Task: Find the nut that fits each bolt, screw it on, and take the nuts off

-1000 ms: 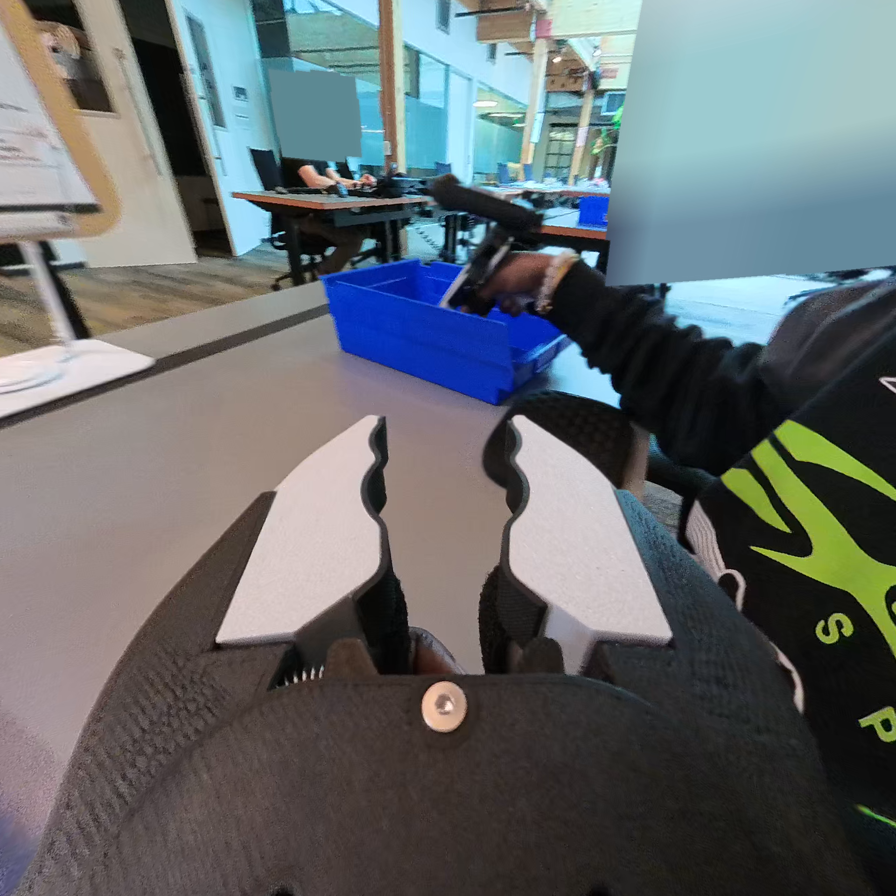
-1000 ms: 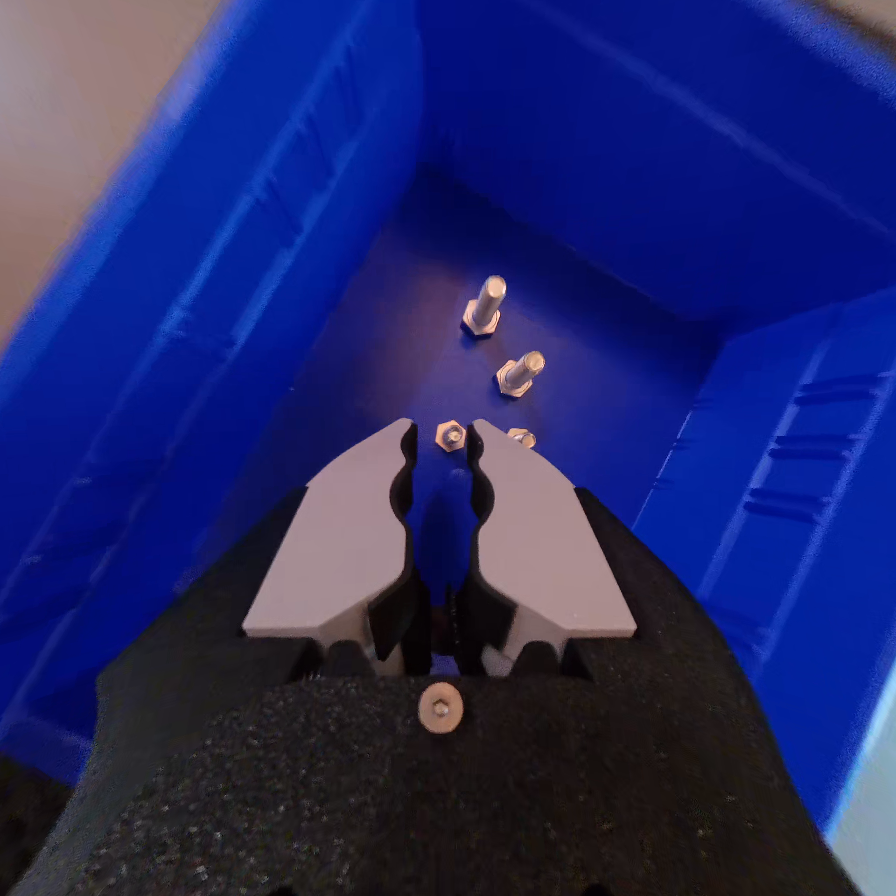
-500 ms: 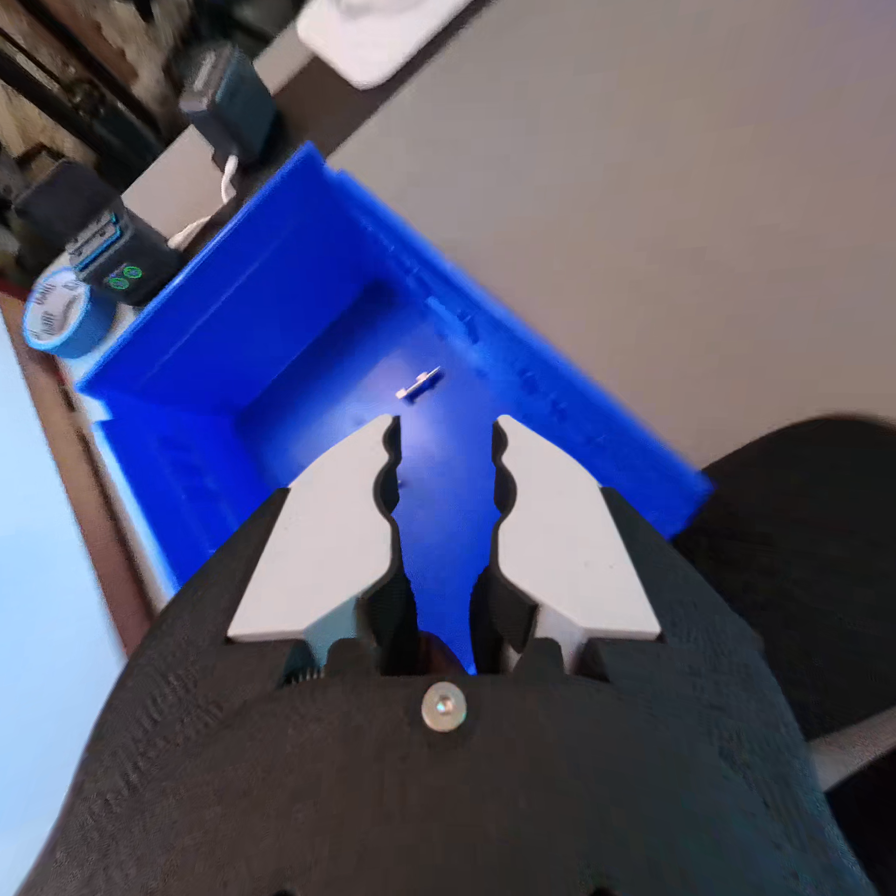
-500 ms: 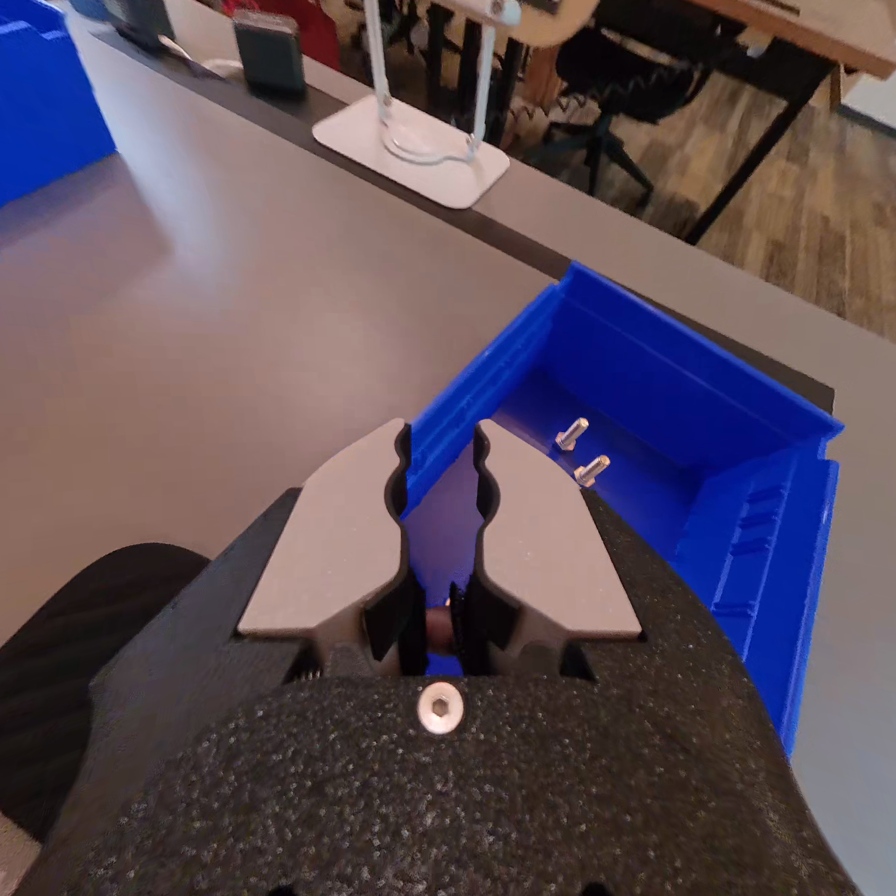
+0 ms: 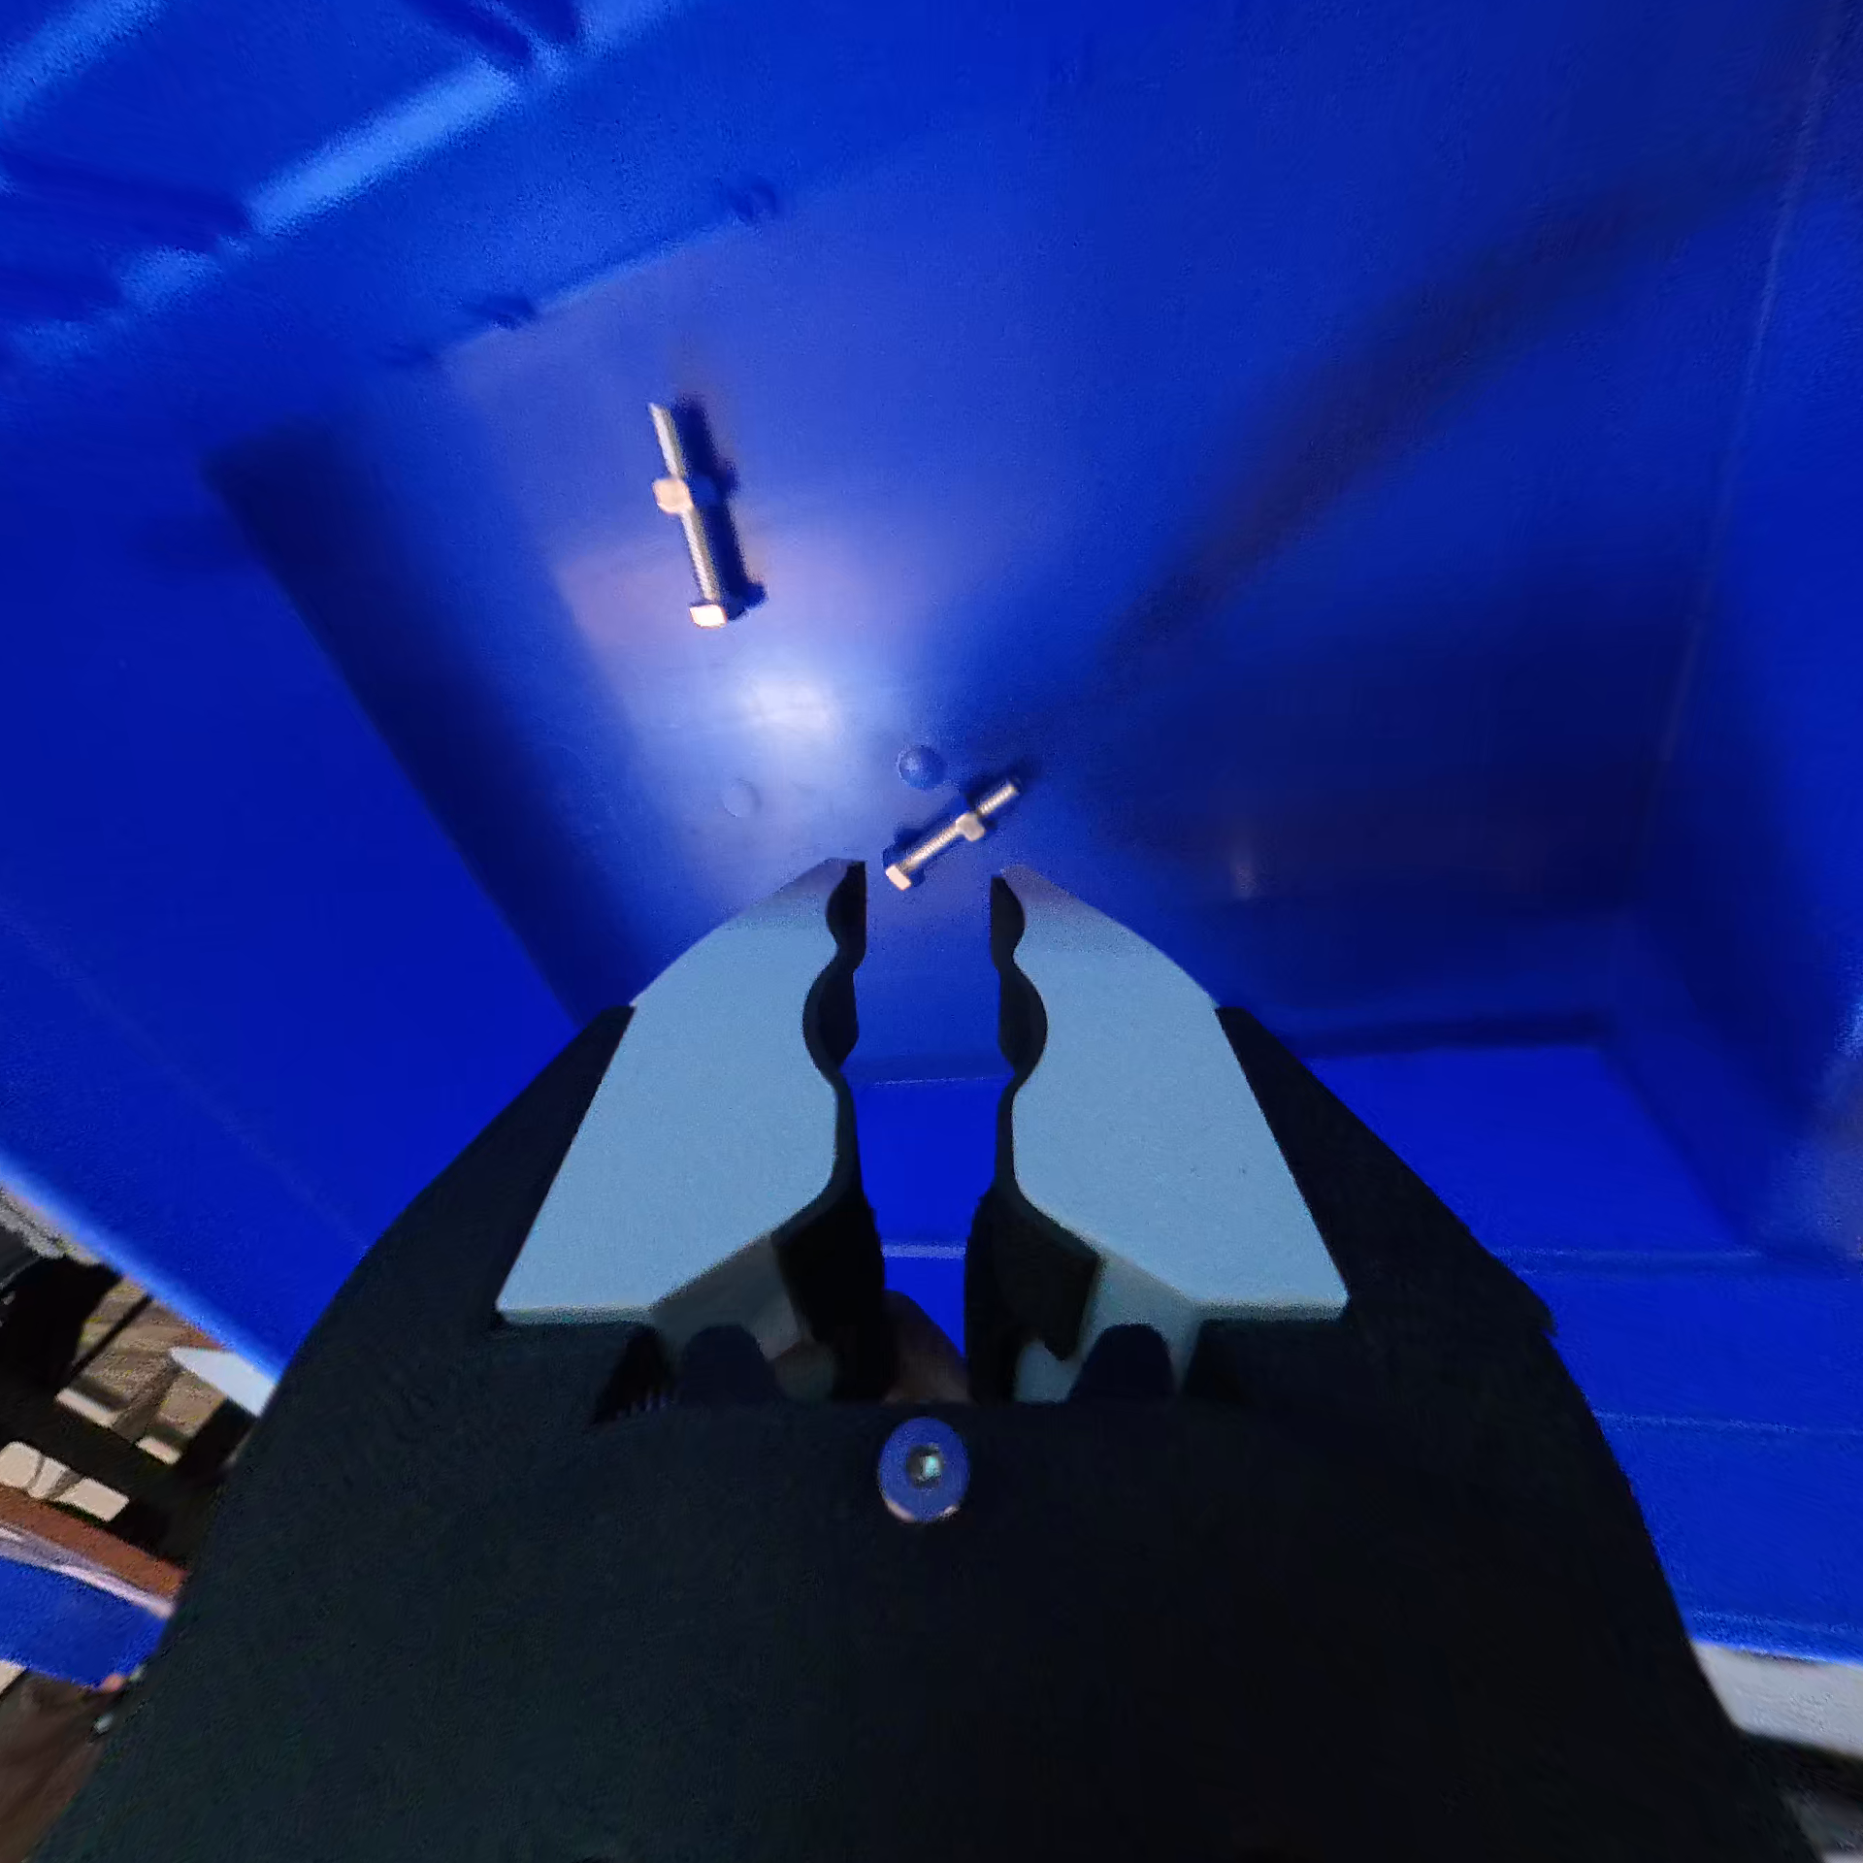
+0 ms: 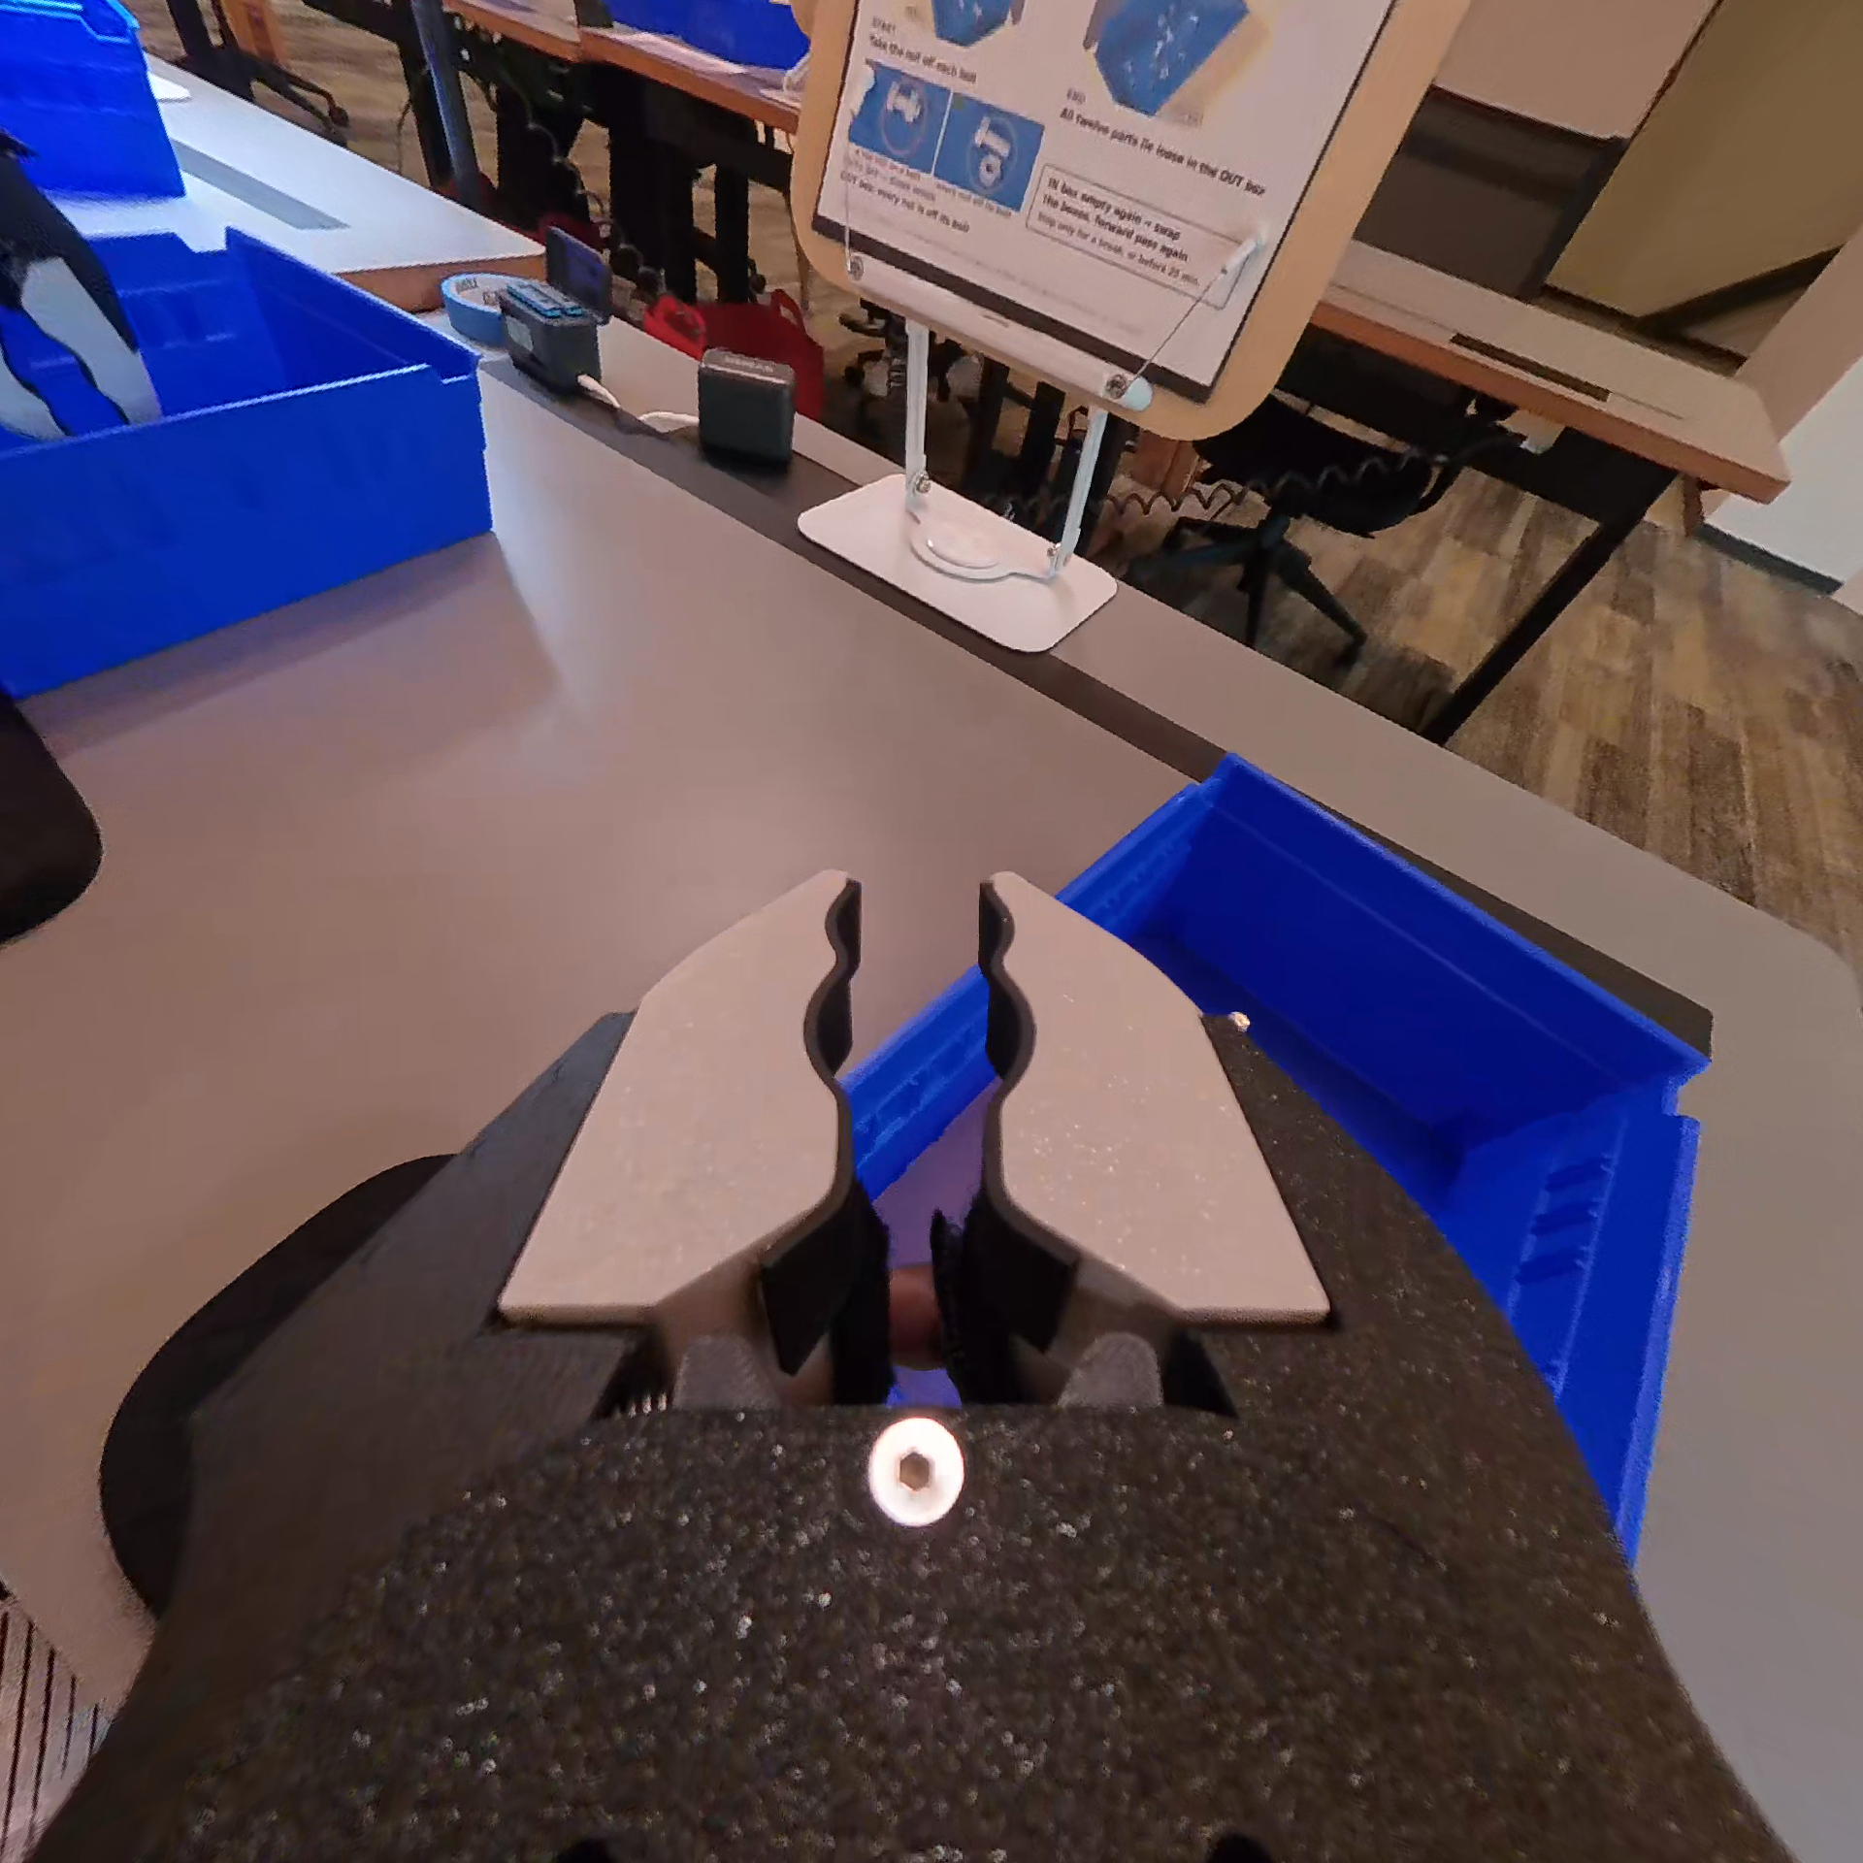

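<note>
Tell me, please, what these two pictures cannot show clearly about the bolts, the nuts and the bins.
- Left wrist view: the short bolt and long bolt each carry a nut; thread fit is too small and blurred to judge.
- Left wrist view: the bin floor nearest the camera is hidden by the open left gripper.
- Right wrist view: the right gripper covers most of the near bin; only one metal speck shows.

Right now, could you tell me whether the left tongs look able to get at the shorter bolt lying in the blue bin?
Probably yes. The left tongs are open and empty inside the blue bin, and the shorter bolt with its nut lies just beyond the tips with nothing between. The longer bolt lies well clear.
</note>
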`<action>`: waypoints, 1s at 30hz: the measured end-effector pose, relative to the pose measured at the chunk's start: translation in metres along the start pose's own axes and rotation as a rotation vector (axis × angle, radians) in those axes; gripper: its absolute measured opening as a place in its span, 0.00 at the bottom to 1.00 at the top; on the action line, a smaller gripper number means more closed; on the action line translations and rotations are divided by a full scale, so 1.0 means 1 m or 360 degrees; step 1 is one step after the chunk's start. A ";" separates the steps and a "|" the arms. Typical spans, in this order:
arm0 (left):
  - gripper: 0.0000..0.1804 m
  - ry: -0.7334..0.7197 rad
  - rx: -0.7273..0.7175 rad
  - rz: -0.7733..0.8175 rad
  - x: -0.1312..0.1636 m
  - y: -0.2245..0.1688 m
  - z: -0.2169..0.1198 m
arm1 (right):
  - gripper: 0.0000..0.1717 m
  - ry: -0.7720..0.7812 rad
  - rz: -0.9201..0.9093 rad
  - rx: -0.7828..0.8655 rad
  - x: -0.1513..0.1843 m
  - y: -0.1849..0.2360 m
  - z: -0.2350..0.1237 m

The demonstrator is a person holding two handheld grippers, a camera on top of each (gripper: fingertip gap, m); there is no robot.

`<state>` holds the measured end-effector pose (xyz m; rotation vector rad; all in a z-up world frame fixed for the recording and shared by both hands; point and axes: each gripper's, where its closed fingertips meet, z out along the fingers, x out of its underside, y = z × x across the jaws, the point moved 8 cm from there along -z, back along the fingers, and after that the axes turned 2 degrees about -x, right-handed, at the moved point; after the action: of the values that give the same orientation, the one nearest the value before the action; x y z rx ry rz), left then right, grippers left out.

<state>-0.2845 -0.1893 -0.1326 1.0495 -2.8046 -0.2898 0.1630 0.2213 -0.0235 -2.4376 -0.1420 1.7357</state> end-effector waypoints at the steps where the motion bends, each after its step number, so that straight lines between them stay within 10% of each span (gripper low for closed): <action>1: 0.13 0.0031 0.0031 0.0042 0.002 0.001 0.005 | 0.13 0.0000 0.0004 0.0012 0.000 -0.001 -0.001; 20: 0.08 0.0119 0.0094 0.0372 0.000 0.004 0.030 | 0.13 -0.0008 -0.0030 0.0003 -0.002 0.001 -0.003; 30: 0.05 -0.0008 0.0130 -0.0026 -0.002 -0.003 0.027 | 0.13 0.0023 -0.0044 -0.0006 0.001 0.001 -0.001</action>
<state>-0.2861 -0.1861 -0.1594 1.0906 -2.8355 -0.1812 0.1641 0.2201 -0.0242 -2.4383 -0.1770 1.7079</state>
